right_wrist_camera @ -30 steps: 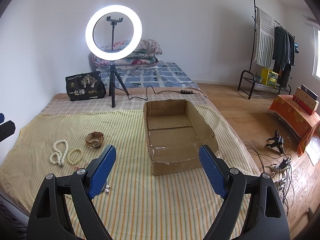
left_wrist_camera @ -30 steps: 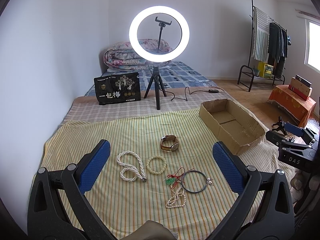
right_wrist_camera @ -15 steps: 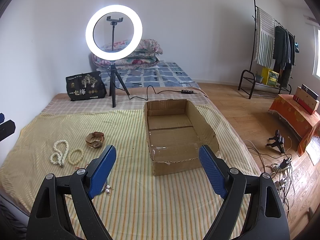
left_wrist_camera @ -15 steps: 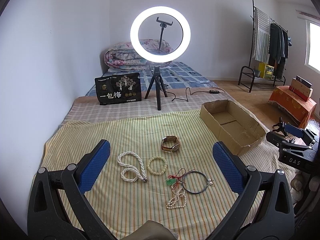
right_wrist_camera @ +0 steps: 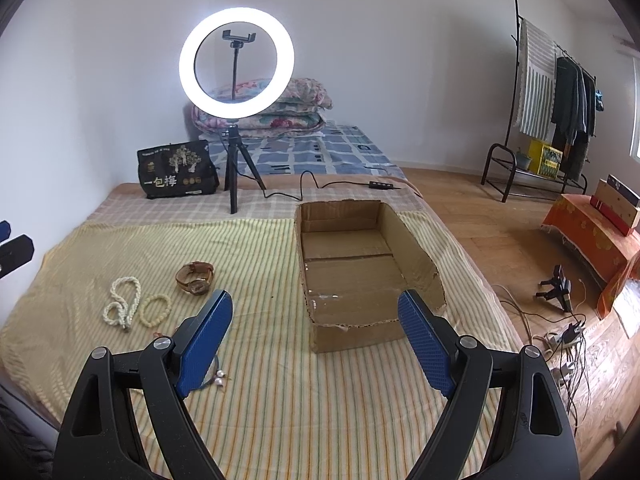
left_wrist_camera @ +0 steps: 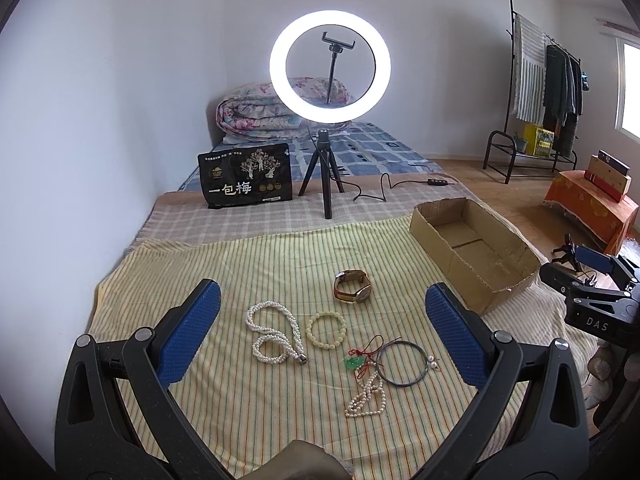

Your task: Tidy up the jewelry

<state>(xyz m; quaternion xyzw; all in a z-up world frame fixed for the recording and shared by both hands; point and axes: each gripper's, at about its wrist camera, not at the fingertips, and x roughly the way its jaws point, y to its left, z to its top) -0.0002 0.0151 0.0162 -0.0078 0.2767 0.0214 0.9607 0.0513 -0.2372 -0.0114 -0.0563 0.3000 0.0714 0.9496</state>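
Two tongs, both held above the striped cloth (left_wrist_camera: 256, 264) on the bed, both spread wide and gripping nothing. Left tongs (left_wrist_camera: 323, 314) aimed forward and slightly down over the jewelry: pearl necklace (left_wrist_camera: 274, 338), bead bracelet (left_wrist_camera: 326, 329), brown watch (left_wrist_camera: 352, 291), thin dark bangle (left_wrist_camera: 401, 364) touching a red cord with green pendant (left_wrist_camera: 356, 360), small pearl strand (left_wrist_camera: 366, 398) just below. Right tongs (right_wrist_camera: 316, 322) hovering over the near end of the open cardboard box (right_wrist_camera: 416, 248), lying right of the jewelry, nothing visible inside. Ring light (left_wrist_camera: 330, 66) on tripod behind.
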